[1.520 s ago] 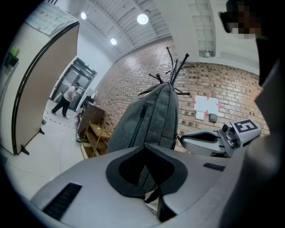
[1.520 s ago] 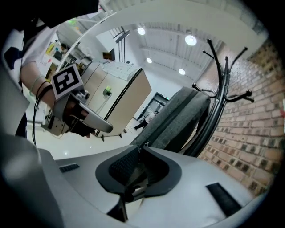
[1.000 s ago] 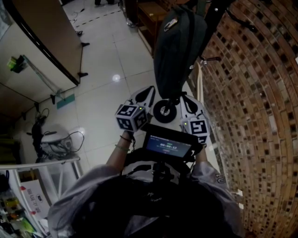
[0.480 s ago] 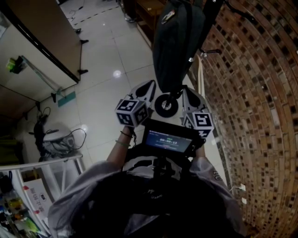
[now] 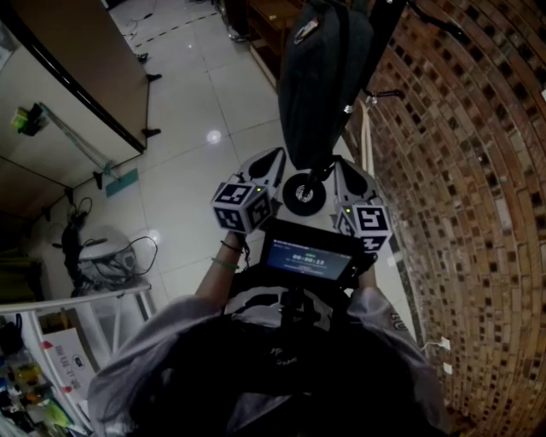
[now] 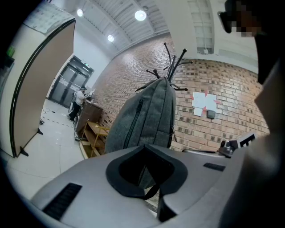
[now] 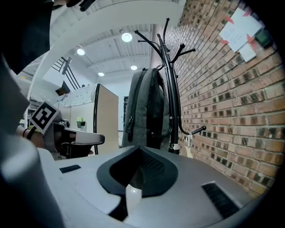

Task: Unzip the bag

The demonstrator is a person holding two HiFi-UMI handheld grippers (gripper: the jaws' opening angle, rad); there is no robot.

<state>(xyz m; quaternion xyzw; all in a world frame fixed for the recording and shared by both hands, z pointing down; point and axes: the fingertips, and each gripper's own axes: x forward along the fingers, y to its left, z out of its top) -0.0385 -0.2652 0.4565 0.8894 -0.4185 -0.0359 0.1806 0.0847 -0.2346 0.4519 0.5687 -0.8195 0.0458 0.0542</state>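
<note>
A dark grey backpack (image 5: 328, 77) hangs upright from a black coat rack (image 7: 171, 89) against the brick wall. Its front zipper (image 6: 133, 122) runs down the left side and looks closed. A zipper pull (image 7: 130, 122) shows on the side. My left gripper (image 5: 271, 162) is just below and left of the bag's bottom, with its jaws together and nothing pinched. My right gripper (image 5: 345, 175) sits below the bag's right corner, also shut and empty. In the left gripper view a dark strap of the backpack (image 6: 142, 120) shows past the left gripper (image 6: 147, 178). The right gripper (image 7: 140, 171) points at the backpack (image 7: 144, 107).
The brick wall (image 5: 461, 171) runs close along the right, with papers (image 6: 205, 102) stuck to it. A wooden shelf (image 5: 273, 26) stands behind the bag and a tall brown partition (image 5: 85, 68) to the left. White tiled floor (image 5: 196, 171) lies between. A person (image 6: 80, 98) stands far off.
Both grippers have risen slightly toward the bottom of the backpack over the last second. In the last half second almost nothing has moved.
</note>
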